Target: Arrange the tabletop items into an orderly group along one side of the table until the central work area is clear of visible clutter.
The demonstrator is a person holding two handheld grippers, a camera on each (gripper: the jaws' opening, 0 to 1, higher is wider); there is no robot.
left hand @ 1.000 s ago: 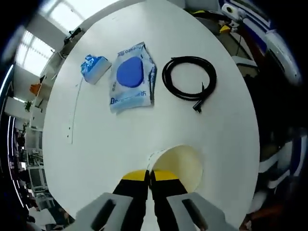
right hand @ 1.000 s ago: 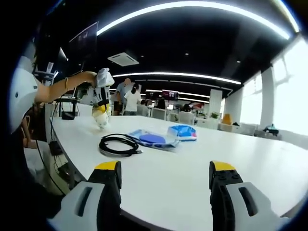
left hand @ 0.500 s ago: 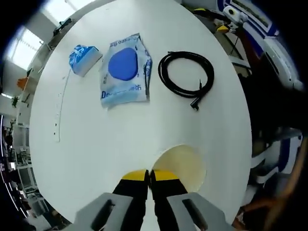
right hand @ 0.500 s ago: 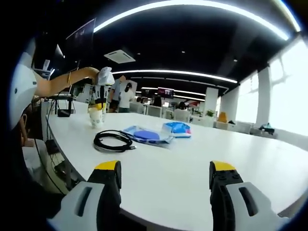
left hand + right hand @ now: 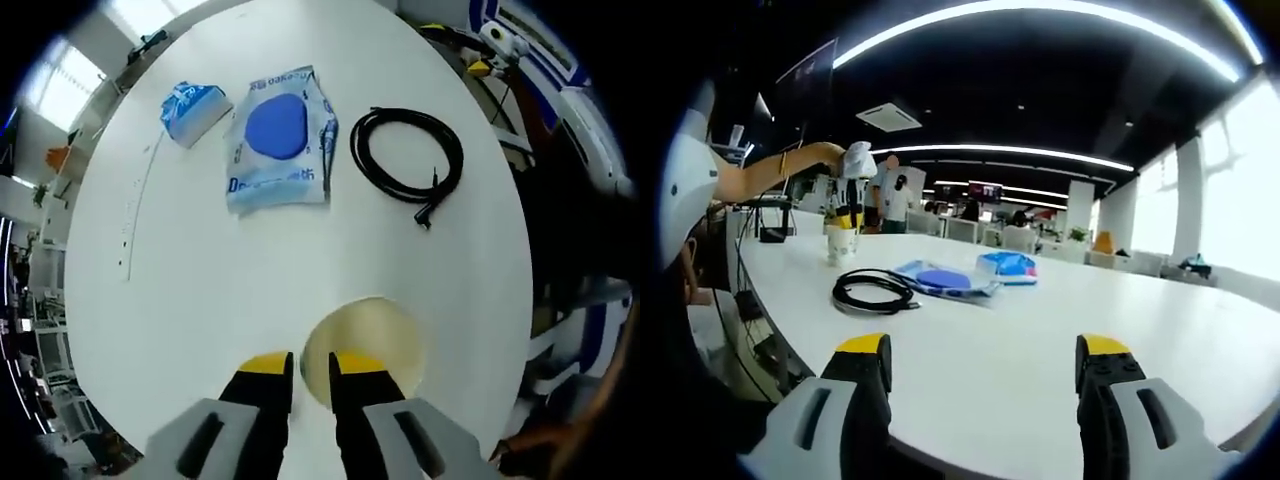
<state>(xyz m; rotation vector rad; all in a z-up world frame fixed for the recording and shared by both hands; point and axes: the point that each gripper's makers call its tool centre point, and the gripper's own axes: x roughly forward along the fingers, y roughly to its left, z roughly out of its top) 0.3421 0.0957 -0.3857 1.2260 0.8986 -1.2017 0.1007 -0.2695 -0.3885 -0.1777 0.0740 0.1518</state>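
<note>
A white round table (image 5: pixel 250 290) spreads beneath the left tool (image 5: pixel 310 372), which points straight down from above. Its yellow-tipped jaws stand slightly apart, straddling the near rim of a pale paper cup (image 5: pixel 365 335) standing upright on the table. Beyond the cup lie a blue-and-white packet (image 5: pixel 278 140), to its right a coiled black cable (image 5: pixel 408 158), and to its left a small blue pouch (image 5: pixel 192 110), in a row.

The right tool (image 5: pixel 980 365) is held level at the table's edge, jaws wide apart and empty. Ahead and left, a bare forearm (image 5: pixel 770 172) reaches over the cup. Behind is an open office with ceiling light strips and bright windows.
</note>
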